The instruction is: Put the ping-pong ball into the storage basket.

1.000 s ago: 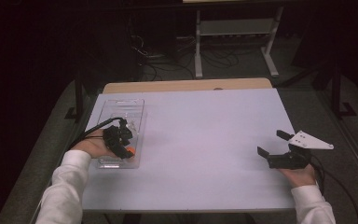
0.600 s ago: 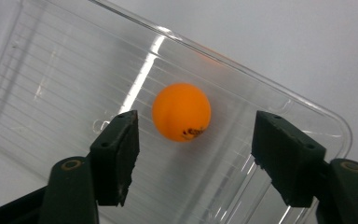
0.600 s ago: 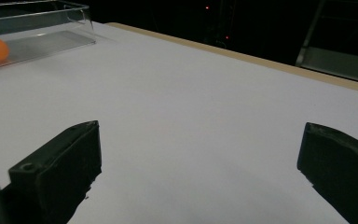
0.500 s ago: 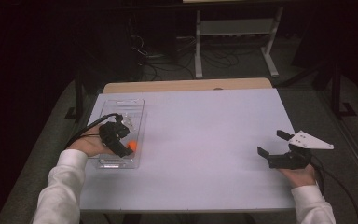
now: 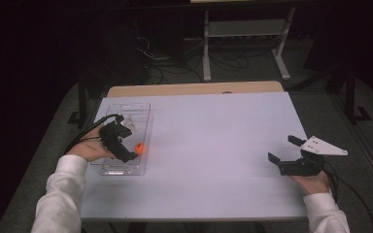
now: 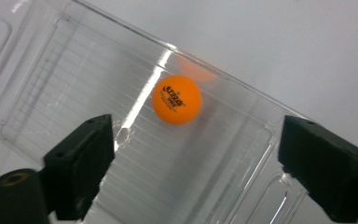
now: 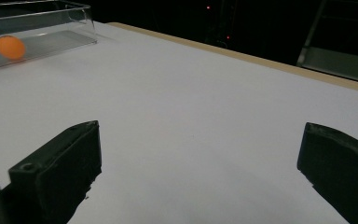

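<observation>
A small orange ping-pong ball (image 6: 176,99) with dark printed lettering lies loose on the ribbed floor of a clear, shallow rectangular plastic tray (image 6: 65,79), close against the tray's long side wall. In the high view the ball (image 5: 140,147) sits in the nearer half of the tray (image 5: 135,108), which rests near the left edge of the white worktop (image 5: 209,141), its long sides running from the near edge toward the far edge.

The left gripper (image 5: 126,156) is held over the near part of the tray by a hand (image 5: 90,148) in a white sleeve. Its black fingers (image 6: 81,163) are spread wide apart and hold nothing; the ball lies just beyond them, between their lines, touching neither.

The right gripper (image 5: 284,150) rests near the right edge of the worktop, toward the near right corner, well apart from the tray. Its fingers (image 7: 58,170) are likewise spread wide over bare worktop and grip nothing. In the right gripper view, the ball (image 7: 10,47) shows through the tray's clear wall (image 7: 51,28) at the far left.

A tan strip (image 5: 194,89) of the worktop's underlying board shows along the far edge.
</observation>
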`<act>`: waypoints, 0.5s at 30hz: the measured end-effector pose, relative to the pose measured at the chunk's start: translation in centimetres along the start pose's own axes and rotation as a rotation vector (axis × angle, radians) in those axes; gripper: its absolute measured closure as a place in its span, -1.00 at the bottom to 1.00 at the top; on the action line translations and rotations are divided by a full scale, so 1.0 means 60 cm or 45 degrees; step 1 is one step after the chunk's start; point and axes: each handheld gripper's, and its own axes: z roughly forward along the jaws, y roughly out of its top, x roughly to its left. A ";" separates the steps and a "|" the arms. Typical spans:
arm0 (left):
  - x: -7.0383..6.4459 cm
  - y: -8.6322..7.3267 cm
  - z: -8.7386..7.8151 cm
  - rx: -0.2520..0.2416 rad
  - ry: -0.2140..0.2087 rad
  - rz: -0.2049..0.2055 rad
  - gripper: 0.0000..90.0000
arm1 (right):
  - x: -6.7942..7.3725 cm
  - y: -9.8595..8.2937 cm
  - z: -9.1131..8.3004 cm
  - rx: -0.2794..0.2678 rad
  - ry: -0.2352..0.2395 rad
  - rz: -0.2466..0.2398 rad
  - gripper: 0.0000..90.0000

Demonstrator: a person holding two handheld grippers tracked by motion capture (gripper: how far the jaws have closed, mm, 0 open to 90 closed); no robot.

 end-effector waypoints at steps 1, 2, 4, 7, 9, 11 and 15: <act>0.000 -0.001 -0.002 -0.003 0.005 -0.004 -0.83 | 0.000 0.000 0.000 0.000 0.002 -0.002 -1.00; 0.001 -0.001 -0.003 -0.010 0.008 -0.006 -0.87 | 0.001 0.000 0.000 0.000 0.002 -0.001 -1.00; 0.001 -0.002 -0.005 -0.021 0.015 -0.016 -0.94 | 0.001 0.000 0.000 -0.002 0.003 0.000 -1.00; 0.001 -0.003 -0.010 -0.049 0.036 -0.018 -1.00 | 0.000 0.000 0.000 -0.004 0.001 0.002 -1.00; 0.001 -0.004 -0.013 -0.069 0.038 -0.020 -1.00 | 0.000 0.000 0.000 0.000 0.002 0.001 -1.00; 0.001 -0.004 -0.014 -0.085 0.036 -0.029 -1.00 | 0.001 0.000 0.000 0.002 0.004 0.001 -1.00; -0.003 -0.007 -0.015 -0.120 0.042 -0.033 -1.00 | 0.001 0.000 0.000 -0.001 0.003 0.000 -1.00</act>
